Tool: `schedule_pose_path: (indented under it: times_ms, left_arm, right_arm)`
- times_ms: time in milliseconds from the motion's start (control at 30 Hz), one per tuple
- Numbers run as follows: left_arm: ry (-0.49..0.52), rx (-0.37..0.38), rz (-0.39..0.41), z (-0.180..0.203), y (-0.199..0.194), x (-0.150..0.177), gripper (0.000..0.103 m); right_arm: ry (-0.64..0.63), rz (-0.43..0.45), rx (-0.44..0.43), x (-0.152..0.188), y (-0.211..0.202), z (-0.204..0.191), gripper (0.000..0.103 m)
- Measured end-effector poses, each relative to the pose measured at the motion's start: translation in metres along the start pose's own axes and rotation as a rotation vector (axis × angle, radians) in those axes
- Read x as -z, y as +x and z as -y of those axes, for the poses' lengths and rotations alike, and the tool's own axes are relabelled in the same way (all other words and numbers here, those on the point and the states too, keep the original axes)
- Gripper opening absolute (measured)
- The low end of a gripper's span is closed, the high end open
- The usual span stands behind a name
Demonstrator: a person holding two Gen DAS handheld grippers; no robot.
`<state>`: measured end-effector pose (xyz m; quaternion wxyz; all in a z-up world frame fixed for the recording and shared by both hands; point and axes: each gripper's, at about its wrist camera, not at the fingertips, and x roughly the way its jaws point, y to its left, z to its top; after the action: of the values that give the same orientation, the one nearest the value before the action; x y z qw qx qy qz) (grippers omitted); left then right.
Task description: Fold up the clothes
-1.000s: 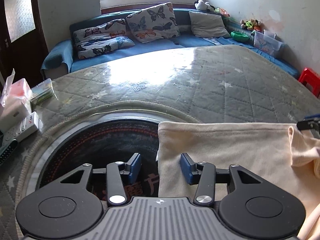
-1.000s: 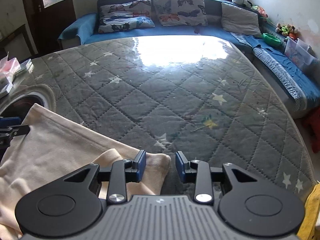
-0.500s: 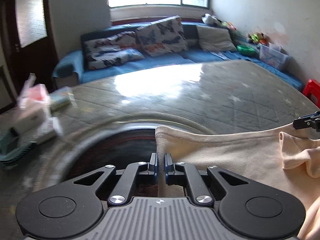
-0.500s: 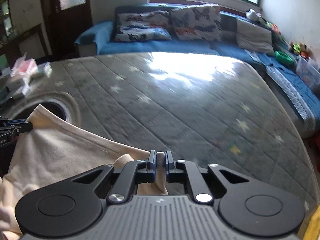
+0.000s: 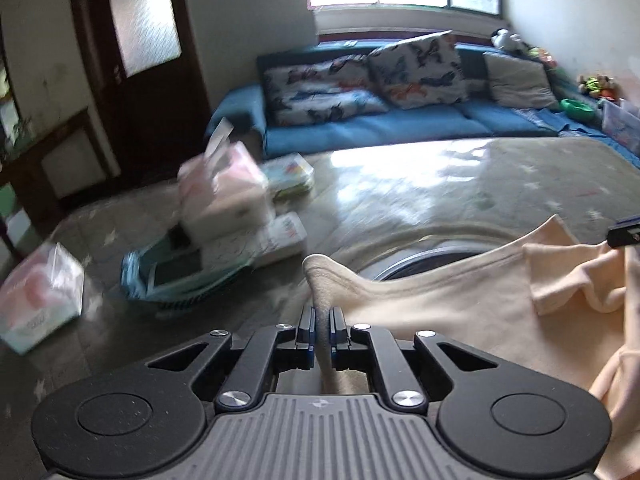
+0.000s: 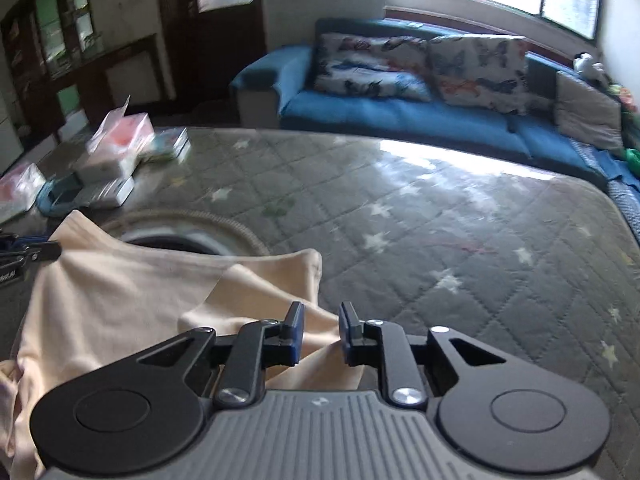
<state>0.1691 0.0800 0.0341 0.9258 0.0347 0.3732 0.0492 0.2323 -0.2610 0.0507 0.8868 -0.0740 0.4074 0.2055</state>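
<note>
A cream garment (image 5: 460, 304) lies spread over the quilted table cover (image 5: 440, 184). My left gripper (image 5: 322, 320) is shut on the garment's left corner, which sticks up between the pads. In the right wrist view the garment (image 6: 132, 292) stretches from the left gripper (image 6: 28, 250) to my right gripper (image 6: 322, 328). The right jaws are opening, with a fold of cloth lying in the gap and the pads off it. The right gripper's tip (image 5: 624, 234) shows at the right edge of the left wrist view.
Tissue packs (image 5: 224, 196), flat boxes (image 5: 280, 236) and a teal basket (image 5: 176, 280) sit at the table's left. A dark round opening (image 6: 172, 242) lies under the garment. A blue sofa (image 6: 400, 108) with cushions runs behind the table.
Both grippers closed on the garment's corners and carried them up and to the left. The right jaws have since parted again. The cloth now hangs stretched between the two grippers.
</note>
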Motion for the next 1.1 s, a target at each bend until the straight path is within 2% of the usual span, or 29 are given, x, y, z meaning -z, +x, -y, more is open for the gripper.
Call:
schedule_pose_path:
  times_ms: [133,167,300,367,400,433,467,500,600,700,900,1100]
  left_arm:
    - [0.003,-0.001,-0.011,-0.004,-0.002,0.006,0.012]
    - [0.008,0.003,-0.004,-0.004,-0.006,0.006,0.012]
    - [0.024,0.043,0.021,-0.001,-0.027,0.006,0.021]
    - [0.034,0.098,0.024,0.006,-0.036,0.005,0.031]
    - [0.038,0.132,0.024,0.011,-0.040,0.004,0.038]
    - [0.042,0.167,0.024,0.016,-0.044,0.004,0.038]
    - [0.049,0.201,0.024,0.022,-0.048,0.004,0.038]
    - [0.060,0.236,0.021,0.031,-0.051,0.004,0.038]
    - [0.101,0.347,0.011,0.062,-0.060,0.010,0.049]
    - [0.185,0.437,0.016,0.101,-0.068,0.022,0.056]
    - [0.335,0.468,0.064,0.159,-0.079,0.051,0.063]
    - [0.480,0.384,0.111,0.191,-0.081,0.080,0.064]
  right_arm:
    - [0.012,-0.015,0.020,-0.001,0.004,0.004,0.025]
    - [0.027,-0.020,0.025,-0.002,0.007,0.007,0.029]
    - [0.047,-0.065,0.039,-0.005,0.021,0.014,0.034]
    - [0.064,-0.087,0.022,-0.004,0.027,0.016,0.034]
    - [0.063,-0.098,0.018,-0.003,0.029,0.016,0.030]
    - [0.062,-0.105,0.014,-0.001,0.029,0.016,0.026]
    - [0.061,-0.111,0.010,0.001,0.029,0.015,0.015]
    - [0.061,-0.103,0.013,0.001,0.025,0.015,0.009]
    - [0.063,-0.076,0.023,0.004,0.014,0.013,0.007]
    - [0.065,-0.056,0.031,0.004,0.002,0.012,0.007]
    - [0.062,-0.015,0.068,0.009,-0.027,0.011,0.006]
    - [0.074,0.004,0.094,0.021,-0.049,0.017,0.006]
